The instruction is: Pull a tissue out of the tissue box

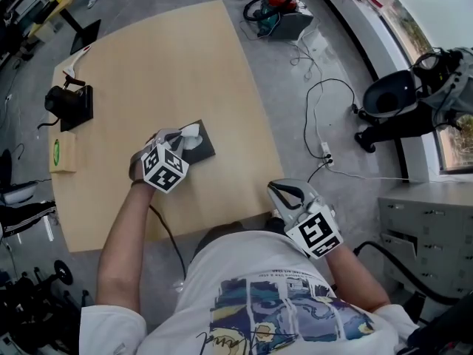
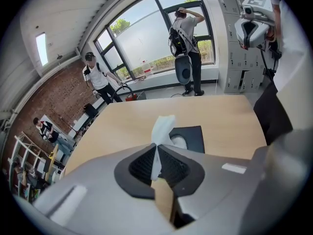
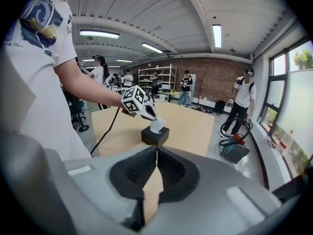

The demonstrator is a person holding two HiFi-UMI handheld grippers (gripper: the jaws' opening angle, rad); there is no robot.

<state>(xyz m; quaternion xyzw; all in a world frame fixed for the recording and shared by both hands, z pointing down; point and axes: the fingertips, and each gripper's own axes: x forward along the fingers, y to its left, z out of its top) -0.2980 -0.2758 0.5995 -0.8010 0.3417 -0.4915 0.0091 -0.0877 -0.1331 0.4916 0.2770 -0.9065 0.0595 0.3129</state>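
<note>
**Left gripper clamped on tissue over the box**

Left gripper (image 2: 156, 150): jaws closed together on the white tissue (image 2: 163, 129), which is pinched between the pads. The tissue's free end sticks up past the jaw tips. The black tissue box (image 2: 191, 139) sits just beyond and below the tips on the wooden table (image 1: 148, 72). The right gripper view shows the tissue rising from the box top up to the left jaw tips.

Right gripper (image 3: 156, 153): jaws together with nothing between them. It is held by the near table corner, with the box straight ahead of it and well apart.

A black device (image 1: 70, 103) and a small wooden block (image 1: 63, 154) sit on the table well off to the left gripper's left.
</note>
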